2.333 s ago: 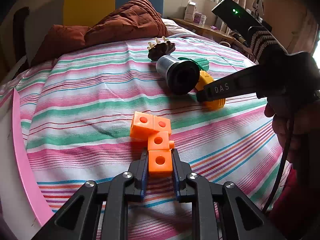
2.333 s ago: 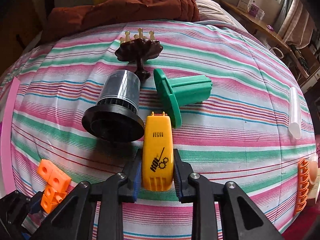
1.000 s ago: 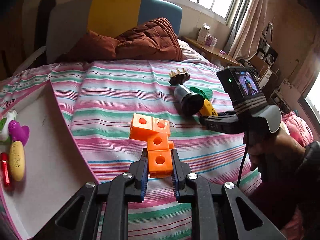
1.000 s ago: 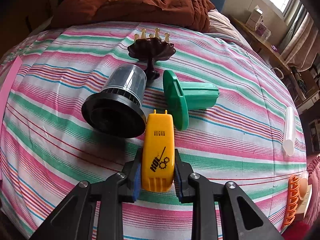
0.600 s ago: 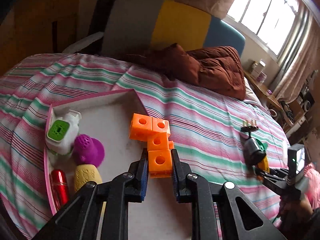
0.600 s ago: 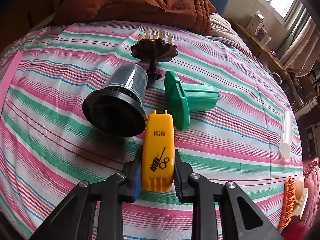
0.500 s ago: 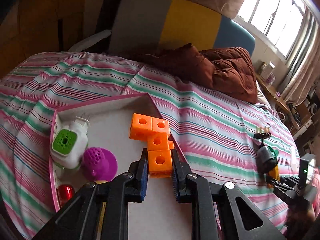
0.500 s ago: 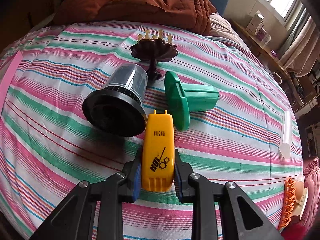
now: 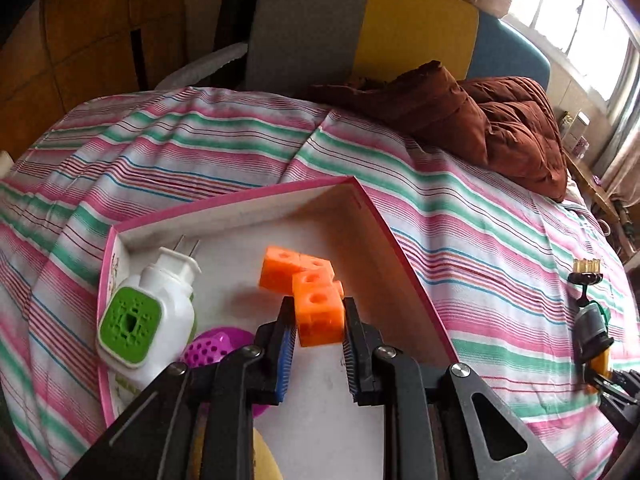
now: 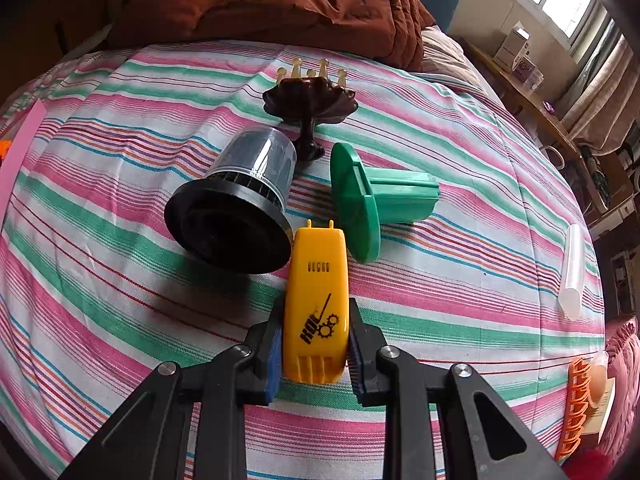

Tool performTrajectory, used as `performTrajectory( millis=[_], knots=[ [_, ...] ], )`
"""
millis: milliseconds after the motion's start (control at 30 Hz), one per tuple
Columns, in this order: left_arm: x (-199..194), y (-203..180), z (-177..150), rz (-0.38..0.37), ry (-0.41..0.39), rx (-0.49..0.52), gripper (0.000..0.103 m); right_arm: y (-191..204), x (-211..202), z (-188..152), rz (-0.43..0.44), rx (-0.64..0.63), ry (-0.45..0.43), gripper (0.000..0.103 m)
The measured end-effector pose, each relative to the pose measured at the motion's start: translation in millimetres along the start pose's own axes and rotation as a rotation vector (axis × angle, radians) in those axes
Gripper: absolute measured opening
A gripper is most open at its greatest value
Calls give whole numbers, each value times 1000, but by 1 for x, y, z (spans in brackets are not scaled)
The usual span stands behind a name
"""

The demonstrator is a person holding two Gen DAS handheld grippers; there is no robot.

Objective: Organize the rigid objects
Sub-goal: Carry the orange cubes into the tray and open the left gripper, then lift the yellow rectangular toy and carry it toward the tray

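My left gripper (image 9: pixel 318 322) is shut on an orange block piece (image 9: pixel 310 292) made of joined cubes and holds it over the white floor of a pink-rimmed tray (image 9: pixel 248 204). My right gripper (image 10: pixel 316 338) is shut on a yellow plastic casing (image 10: pixel 318 300) printed with black gears, low over the striped bedspread. Just beyond the casing lie a black-and-clear cup-shaped part (image 10: pixel 236 204), a green flanged cylinder (image 10: pixel 380 200) and a dark brown stand (image 10: pixel 310 104) with small pegs.
In the tray sit a white plug-in device (image 9: pixel 148 312) with a green face, a purple perforated piece (image 9: pixel 216 350) and a yellow object (image 9: pixel 264 460). A brown quilt (image 9: pixel 480 120) lies at the bed's head. A clear tube (image 10: pixel 572 268) and an orange rack (image 10: pixel 576 408) lie at the right.
My left gripper has carried the orange block piece from the bedspread leftward to above the tray and lower toward its floor. My right gripper has stayed in place, still holding the yellow casing.
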State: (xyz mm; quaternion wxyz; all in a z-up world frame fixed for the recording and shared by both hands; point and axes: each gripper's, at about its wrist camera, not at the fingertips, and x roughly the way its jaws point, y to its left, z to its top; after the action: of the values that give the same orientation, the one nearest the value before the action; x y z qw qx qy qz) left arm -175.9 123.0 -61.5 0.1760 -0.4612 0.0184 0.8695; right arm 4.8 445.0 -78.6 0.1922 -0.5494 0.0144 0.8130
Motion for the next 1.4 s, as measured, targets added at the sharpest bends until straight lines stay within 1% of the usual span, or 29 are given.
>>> performTrajectory(
  millis=[100, 300, 500, 633, 800, 933, 1267, 1400],
  knots=[
    [-17, -3, -8, 6, -39, 34, 24, 1, 0, -1, -5, -5, -2, 26],
    [-57, -9, -28, 17, -125, 74, 24, 3, 0, 0, -14, -14, -6, 26],
    [-88, -16, -53, 17, -157, 84, 24, 7, -2, -1, -29, -28, -12, 26],
    [-101, -21, -69, 11, -156, 84, 25, 9, -3, -2, -37, -33, -14, 26],
    [-109, -25, -86, -2, -135, 88, 27, 11, -4, -4, -45, -38, -17, 26],
    [-114, -26, -95, 9, -132, 99, 27, 13, -7, -5, -52, -46, -18, 26],
    [-123, -14, -106, 48, -132, 92, 27, 10, -10, -6, -25, -17, 0, 26],
    [-125, -10, -107, 51, -132, 82, 28, 8, -10, -7, -5, 0, 10, 26]
  ],
)
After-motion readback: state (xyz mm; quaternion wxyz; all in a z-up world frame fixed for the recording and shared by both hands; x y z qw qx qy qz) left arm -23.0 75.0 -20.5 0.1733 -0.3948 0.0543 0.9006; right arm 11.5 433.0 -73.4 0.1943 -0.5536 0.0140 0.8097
